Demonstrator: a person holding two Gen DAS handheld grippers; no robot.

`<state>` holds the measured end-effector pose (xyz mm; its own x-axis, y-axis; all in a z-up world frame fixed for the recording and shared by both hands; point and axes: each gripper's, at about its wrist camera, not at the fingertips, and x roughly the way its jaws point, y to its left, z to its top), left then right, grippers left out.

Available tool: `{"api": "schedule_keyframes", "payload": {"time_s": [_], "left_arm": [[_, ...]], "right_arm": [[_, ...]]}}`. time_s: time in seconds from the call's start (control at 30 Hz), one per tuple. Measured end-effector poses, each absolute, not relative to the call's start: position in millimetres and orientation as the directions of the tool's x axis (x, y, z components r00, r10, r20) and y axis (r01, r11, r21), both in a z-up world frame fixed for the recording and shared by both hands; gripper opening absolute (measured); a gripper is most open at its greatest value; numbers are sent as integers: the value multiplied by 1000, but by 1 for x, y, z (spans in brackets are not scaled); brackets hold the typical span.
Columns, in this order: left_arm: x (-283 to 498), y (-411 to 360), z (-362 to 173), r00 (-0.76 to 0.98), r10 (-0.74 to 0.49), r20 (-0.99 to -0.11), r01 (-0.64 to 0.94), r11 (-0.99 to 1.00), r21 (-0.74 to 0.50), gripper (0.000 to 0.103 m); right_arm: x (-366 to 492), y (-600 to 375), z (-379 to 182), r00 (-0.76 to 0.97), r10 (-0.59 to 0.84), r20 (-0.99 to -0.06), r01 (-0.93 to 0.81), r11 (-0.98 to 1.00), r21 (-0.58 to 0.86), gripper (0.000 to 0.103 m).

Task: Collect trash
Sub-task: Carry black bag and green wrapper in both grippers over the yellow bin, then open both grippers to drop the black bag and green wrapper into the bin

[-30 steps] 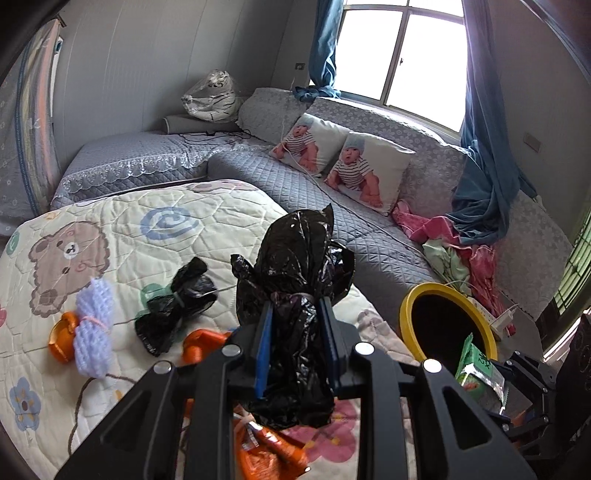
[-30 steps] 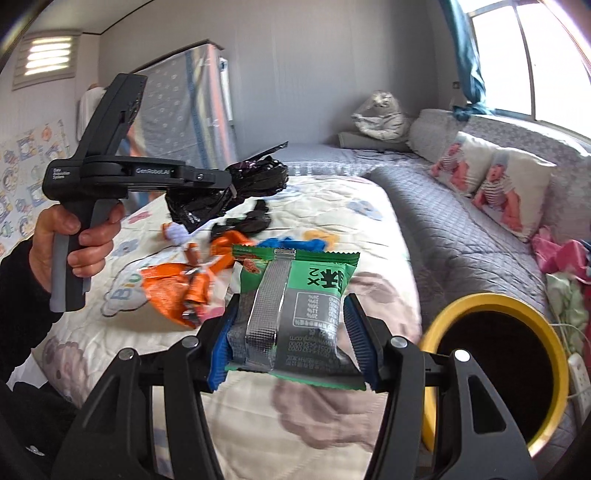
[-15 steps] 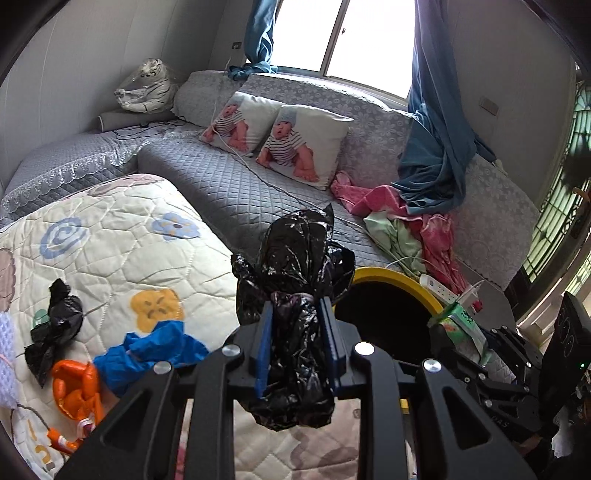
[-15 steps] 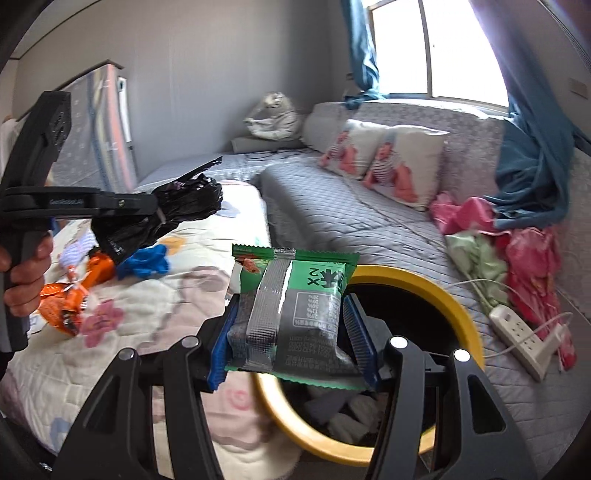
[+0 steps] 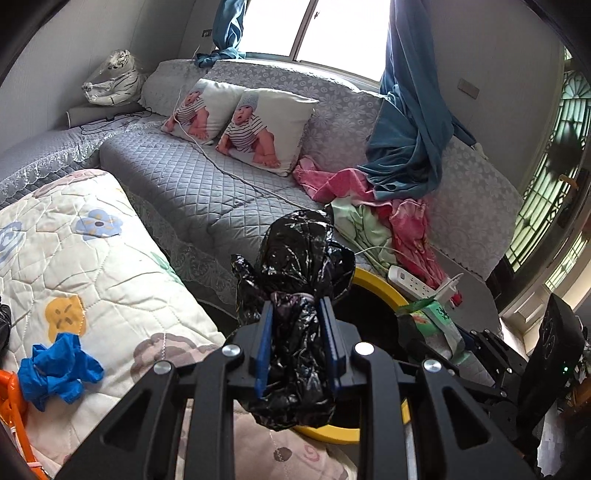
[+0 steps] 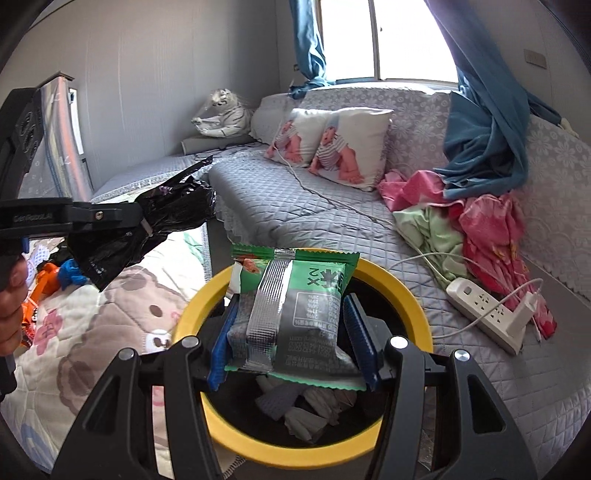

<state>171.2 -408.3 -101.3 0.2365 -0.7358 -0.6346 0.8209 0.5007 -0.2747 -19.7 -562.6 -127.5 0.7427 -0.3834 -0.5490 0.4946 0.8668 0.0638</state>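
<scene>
Snack packet [image 6: 295,314], centre of right wrist view: green panel w/ white "X2" seen upside down, small print below too blurred to read. Left gripper [image 6: 144,225] body, left edge of frame: embossed "GenRobot.AI", faint. Left wrist view: packet print unreadable.

Daylight enters through the window [image 5: 332,29] behind the sofa, which is blown out to plain white in both views. The room is evenly lit, with soft, weak shadows. Glare glints on the black plastic bag [image 5: 299,295]. Focus is sharp at centre. Fisheye bending curves the walls, and dark vignetting fills the corners. The patterned glass [image 5: 546,177] at right looks smeared.
</scene>
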Motion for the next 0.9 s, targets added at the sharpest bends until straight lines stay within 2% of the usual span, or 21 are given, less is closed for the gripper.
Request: {"api": "schedule_keyframes", "payload": {"time_s": [0.57, 0.9], "left_arm": [[174, -476, -132, 172, -693, -700, 842, 472, -260, 23], [184, -507, -139, 113, -685, -720, 827, 466, -314, 23]], "right_arm": [[-9, -594, -164, 698, -358, -620, 536, 836, 120, 52], [-7, -598, -175, 683, -346, -644, 539, 833, 124, 53]]}}
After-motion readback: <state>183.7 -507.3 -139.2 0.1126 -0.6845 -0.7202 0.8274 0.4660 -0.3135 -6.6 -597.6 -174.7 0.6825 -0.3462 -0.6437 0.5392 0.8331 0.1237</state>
